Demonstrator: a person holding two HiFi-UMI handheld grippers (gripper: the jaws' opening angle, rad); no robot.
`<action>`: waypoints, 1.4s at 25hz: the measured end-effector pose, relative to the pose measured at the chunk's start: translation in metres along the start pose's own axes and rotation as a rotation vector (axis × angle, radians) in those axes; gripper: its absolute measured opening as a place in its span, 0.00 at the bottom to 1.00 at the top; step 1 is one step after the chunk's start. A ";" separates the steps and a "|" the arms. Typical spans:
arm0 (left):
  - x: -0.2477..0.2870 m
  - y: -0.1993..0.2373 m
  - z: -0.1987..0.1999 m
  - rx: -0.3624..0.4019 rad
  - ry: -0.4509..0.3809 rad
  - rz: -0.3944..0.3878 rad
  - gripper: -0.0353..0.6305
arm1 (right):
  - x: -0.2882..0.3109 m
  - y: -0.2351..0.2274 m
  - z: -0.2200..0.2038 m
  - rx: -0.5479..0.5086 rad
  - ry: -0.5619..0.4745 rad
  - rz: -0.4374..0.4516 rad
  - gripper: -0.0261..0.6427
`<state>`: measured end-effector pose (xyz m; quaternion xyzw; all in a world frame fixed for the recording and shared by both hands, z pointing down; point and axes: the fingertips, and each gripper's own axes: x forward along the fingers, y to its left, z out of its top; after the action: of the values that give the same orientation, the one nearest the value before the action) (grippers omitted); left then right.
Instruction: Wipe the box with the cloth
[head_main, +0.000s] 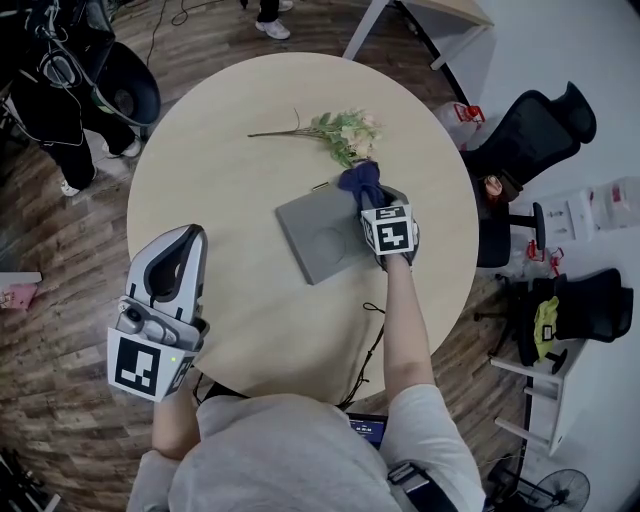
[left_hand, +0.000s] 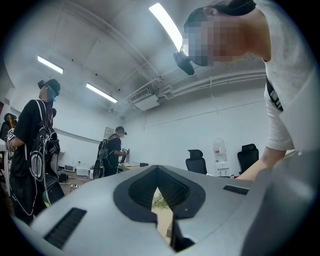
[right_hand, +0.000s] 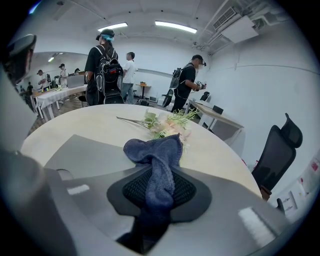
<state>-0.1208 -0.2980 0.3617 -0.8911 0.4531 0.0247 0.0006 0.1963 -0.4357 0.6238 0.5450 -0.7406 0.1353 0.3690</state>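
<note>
A flat grey box (head_main: 318, 237) lies near the middle of the round beige table (head_main: 230, 150). My right gripper (head_main: 368, 198) is over the box's far right corner, shut on a dark blue cloth (head_main: 359, 180) that bunches out past the jaws. In the right gripper view the cloth (right_hand: 154, 149) hangs between the pads of that gripper (right_hand: 160, 172), with the box (right_hand: 82, 152) to the left below. My left gripper (head_main: 191, 238) is held off the box at the table's near left, jaws closed together and holding nothing. In its own view the left gripper (left_hand: 159, 174) tilts upward toward the room.
A sprig of artificial flowers (head_main: 343, 131) lies just beyond the cloth, also in the right gripper view as flowers (right_hand: 167, 122). A black cable (head_main: 374, 343) hangs over the table's near edge. Black office chairs (head_main: 530, 130) stand to the right. Several people (right_hand: 106, 70) stand beyond the table.
</note>
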 end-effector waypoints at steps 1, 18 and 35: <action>0.000 -0.001 0.001 0.001 -0.001 -0.002 0.06 | -0.002 -0.001 -0.002 0.002 0.001 0.001 0.18; -0.005 -0.013 0.010 0.004 -0.018 -0.020 0.06 | -0.027 0.002 -0.029 0.194 -0.023 0.039 0.17; -0.009 -0.022 0.023 0.018 -0.043 -0.035 0.06 | -0.044 0.061 -0.026 0.114 -0.009 0.115 0.17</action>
<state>-0.1089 -0.2773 0.3386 -0.8982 0.4373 0.0397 0.0186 0.1569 -0.3667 0.6236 0.5223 -0.7635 0.1959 0.3253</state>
